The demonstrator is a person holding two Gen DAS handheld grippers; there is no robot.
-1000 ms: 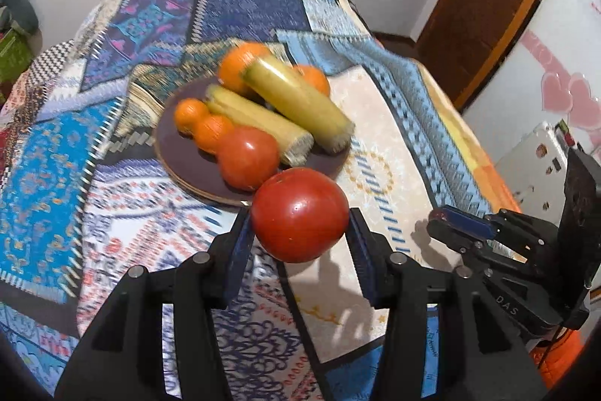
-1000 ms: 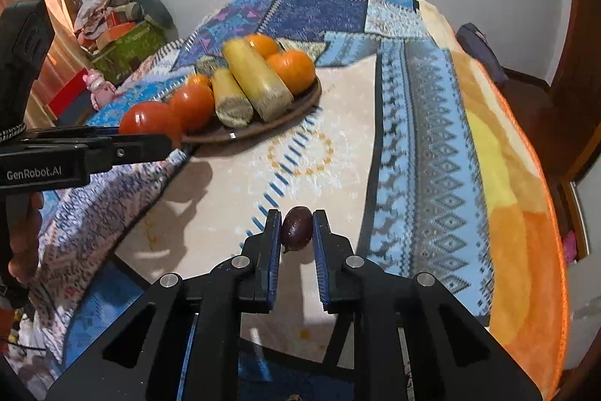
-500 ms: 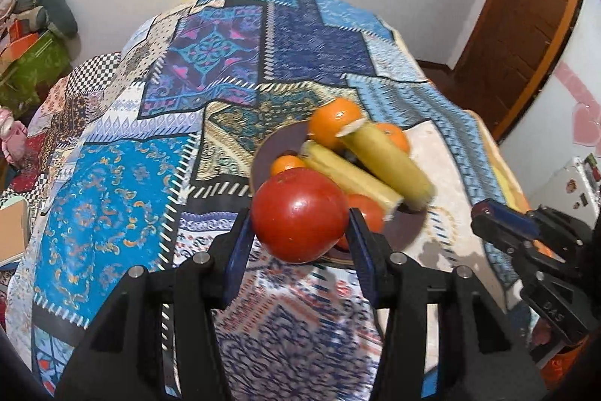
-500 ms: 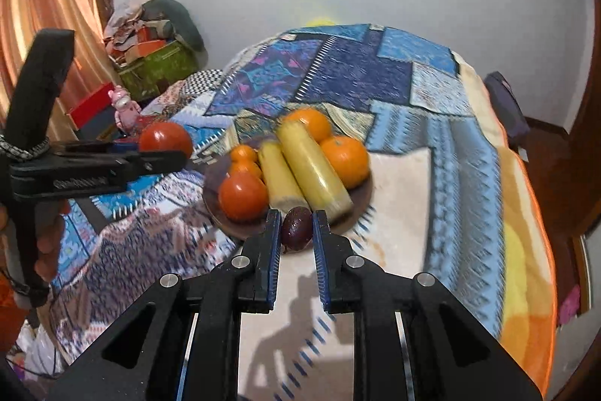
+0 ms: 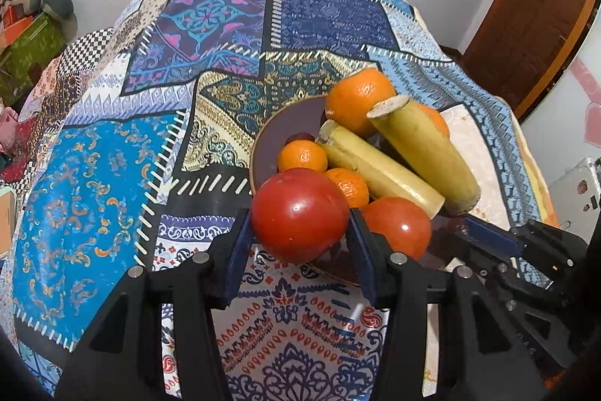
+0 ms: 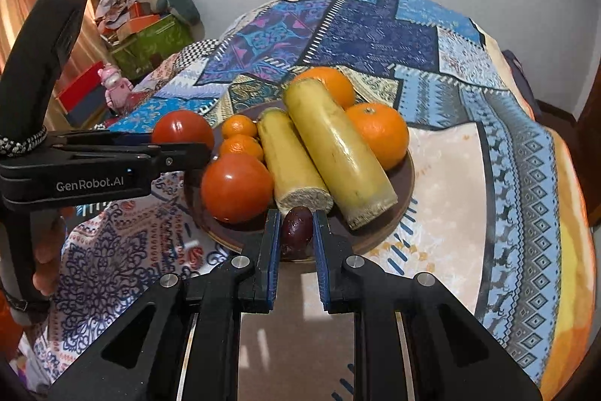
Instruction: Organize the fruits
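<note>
My left gripper is shut on a large red tomato, held over the near left rim of the brown plate. On the plate lie two yellow-green cane pieces, oranges, small mandarins, another tomato and a small dark fruit. My right gripper is shut on a small dark purple fruit above the plate's near rim. In the right wrist view the left gripper comes in from the left with its tomato.
A patchwork cloth covers the surface under the plate. Boxes and clutter stand by the wall at the left, with a pink toy. A wooden door is at the right. A hand holds the left gripper's handle.
Both grippers have moved in toward the plate, which now lies directly under their fingertips. Each still holds its fruit.
</note>
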